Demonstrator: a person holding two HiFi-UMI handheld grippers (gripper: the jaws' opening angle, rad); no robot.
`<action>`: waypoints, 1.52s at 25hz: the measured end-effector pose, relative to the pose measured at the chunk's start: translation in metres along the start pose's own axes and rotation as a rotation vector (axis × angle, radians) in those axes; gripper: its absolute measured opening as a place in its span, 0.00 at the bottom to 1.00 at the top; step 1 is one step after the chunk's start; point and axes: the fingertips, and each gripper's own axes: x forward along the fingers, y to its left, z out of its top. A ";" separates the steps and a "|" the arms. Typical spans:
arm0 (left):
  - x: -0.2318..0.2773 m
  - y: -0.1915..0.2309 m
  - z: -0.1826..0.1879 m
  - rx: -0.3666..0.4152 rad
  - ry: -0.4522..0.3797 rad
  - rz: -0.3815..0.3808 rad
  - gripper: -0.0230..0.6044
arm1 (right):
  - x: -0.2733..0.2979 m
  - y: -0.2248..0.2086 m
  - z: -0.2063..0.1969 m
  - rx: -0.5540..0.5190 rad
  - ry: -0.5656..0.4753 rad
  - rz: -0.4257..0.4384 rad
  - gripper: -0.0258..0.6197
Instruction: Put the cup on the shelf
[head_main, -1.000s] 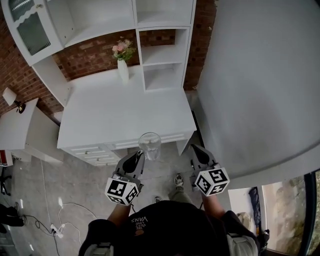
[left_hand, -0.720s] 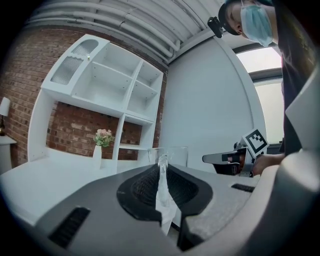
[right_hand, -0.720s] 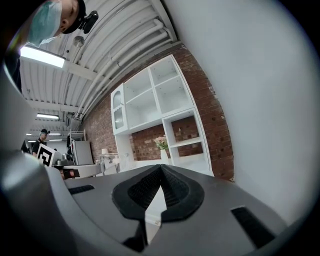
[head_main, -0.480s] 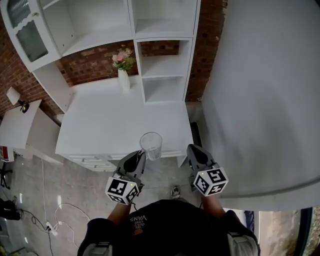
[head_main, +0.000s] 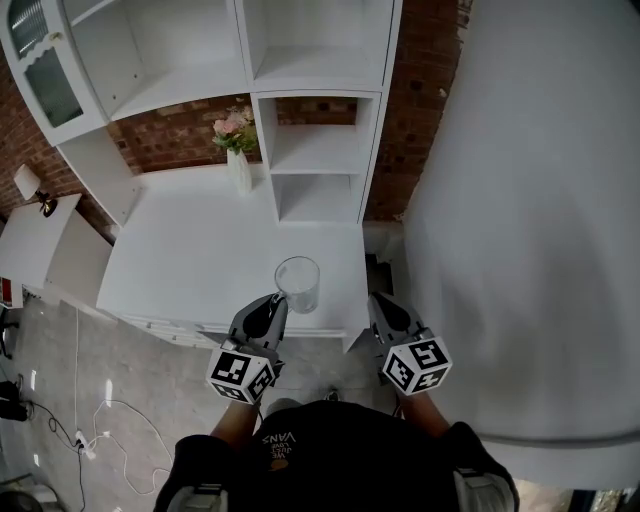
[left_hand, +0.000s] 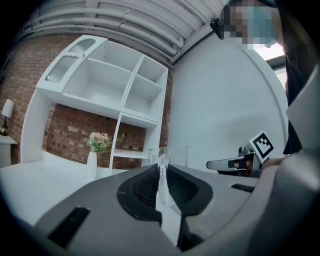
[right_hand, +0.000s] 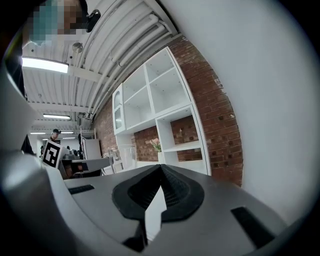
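A clear glass cup (head_main: 298, 283) is held upright over the front of the white desk (head_main: 200, 260), with my left gripper (head_main: 276, 301) shut on its rim. In the left gripper view the cup's wall (left_hand: 162, 165) stands pinched between the dark pads. My right gripper (head_main: 377, 303) is shut and holds nothing, to the right of the cup, over the desk's right front corner. White open shelves (head_main: 315, 150) rise at the back of the desk; they also show in the right gripper view as the shelf unit (right_hand: 170, 105).
A white vase with pink flowers (head_main: 236, 150) stands at the desk's back, left of the shelf column. A brick wall (head_main: 170, 130) is behind. A large white wall (head_main: 530, 220) lies to the right. A lamp (head_main: 30, 190) sits on a side table at far left.
I have moved forward toward the desk. The cup in my left gripper now hangs over the desk top instead of beyond its front edge. The right gripper moved along with it.
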 end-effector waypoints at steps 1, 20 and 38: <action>0.008 0.001 0.001 0.002 -0.004 0.009 0.09 | 0.002 -0.006 0.001 -0.003 0.002 0.004 0.04; 0.131 0.075 0.039 0.062 -0.015 -0.083 0.09 | 0.080 -0.041 0.019 0.012 -0.019 -0.086 0.04; 0.239 0.147 0.073 0.111 -0.033 -0.149 0.09 | 0.134 -0.053 0.021 0.027 -0.004 -0.210 0.04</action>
